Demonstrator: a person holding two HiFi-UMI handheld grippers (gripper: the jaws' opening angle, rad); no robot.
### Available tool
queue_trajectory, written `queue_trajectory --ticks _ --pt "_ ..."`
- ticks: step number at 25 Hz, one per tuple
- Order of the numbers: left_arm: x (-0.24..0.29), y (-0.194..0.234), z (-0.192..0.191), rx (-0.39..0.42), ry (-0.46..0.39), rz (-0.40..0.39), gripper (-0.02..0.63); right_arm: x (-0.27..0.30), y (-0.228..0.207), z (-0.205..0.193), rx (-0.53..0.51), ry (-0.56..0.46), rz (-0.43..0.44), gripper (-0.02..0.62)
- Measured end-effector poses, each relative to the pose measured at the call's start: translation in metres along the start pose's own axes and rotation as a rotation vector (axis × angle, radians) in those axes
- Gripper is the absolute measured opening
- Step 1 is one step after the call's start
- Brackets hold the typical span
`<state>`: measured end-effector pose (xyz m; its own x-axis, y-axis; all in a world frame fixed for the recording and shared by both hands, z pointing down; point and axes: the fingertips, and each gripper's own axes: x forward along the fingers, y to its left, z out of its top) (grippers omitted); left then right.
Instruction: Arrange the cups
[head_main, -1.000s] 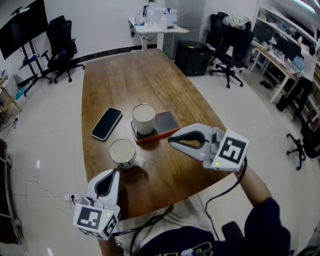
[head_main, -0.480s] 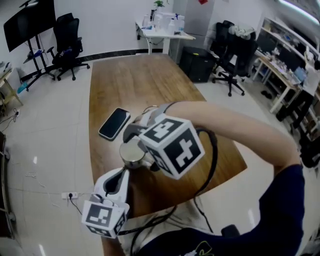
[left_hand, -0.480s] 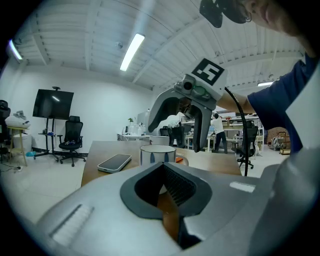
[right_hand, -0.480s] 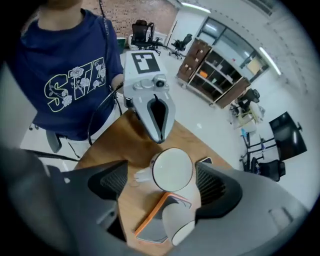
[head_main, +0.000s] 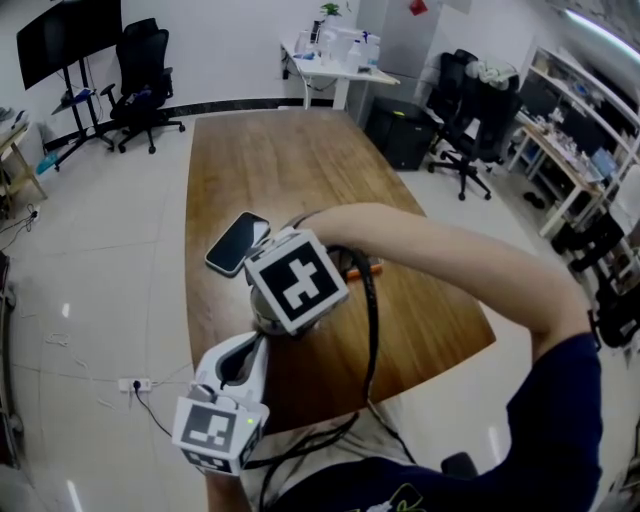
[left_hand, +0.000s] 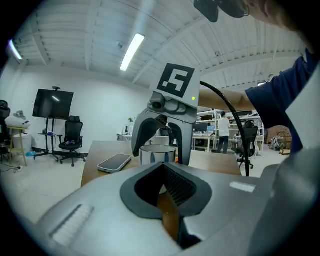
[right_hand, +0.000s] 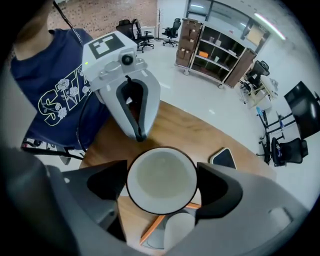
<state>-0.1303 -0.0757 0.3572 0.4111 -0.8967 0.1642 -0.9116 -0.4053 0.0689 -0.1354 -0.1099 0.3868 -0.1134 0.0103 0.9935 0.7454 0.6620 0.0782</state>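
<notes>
Two tools in play: the right tool (right_hand: 161, 186), level a second ago, had swung over to point down at the nearer cup (right_hand: 160, 175) on the worktop (head_main: 290, 160), jaws just opened wide, straddling its rim, not gripping. The other cup (right_hand: 179, 232) sat beyond on an orange-edged tray (right_hand: 149, 229). The left tool (head_main: 250, 348) stayed shut, empty.

The long brown wooden table (head_main: 290, 160) looks smooth, with a soft satin sheen and the grain showing. The round white cup (right_hand: 161, 179) looks like ceramic, dull and pale inside. The black slab phone (head_main: 238, 243) has a glossy glass face. The pale tiled floor (head_main: 100, 250) is pretty shiny.
</notes>
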Motion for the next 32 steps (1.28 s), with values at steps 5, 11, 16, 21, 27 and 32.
queue_trajectory --ticks 5,11,16,21,27,32 --pt "0.000 0.003 0.001 -0.001 -0.001 0.002 0.003 0.005 -0.005 -0.003 -0.067 0.086 -0.003 0.397" --pt "0.000 0.001 0.003 -0.007 0.001 0.001 0.003 -0.003 0.009 -0.016 -0.190 0.156 0.042 0.396" --pt "0.000 0.001 0.002 -0.006 -0.001 0.001 0.003 -0.028 0.029 -0.024 -0.145 0.103 0.081 0.396" --pt "0.002 0.000 0.004 0.010 0.004 0.001 0.003 -0.060 0.056 -0.062 -0.079 0.123 0.082 0.396" --pt "0.000 0.001 0.004 -0.004 0.002 0.003 0.003 -0.076 0.068 -0.125 0.020 0.209 0.041 0.396" --pt "0.001 0.002 0.004 -0.005 0.001 0.002 0.003 -0.069 0.061 -0.167 0.120 0.215 0.043 0.396"
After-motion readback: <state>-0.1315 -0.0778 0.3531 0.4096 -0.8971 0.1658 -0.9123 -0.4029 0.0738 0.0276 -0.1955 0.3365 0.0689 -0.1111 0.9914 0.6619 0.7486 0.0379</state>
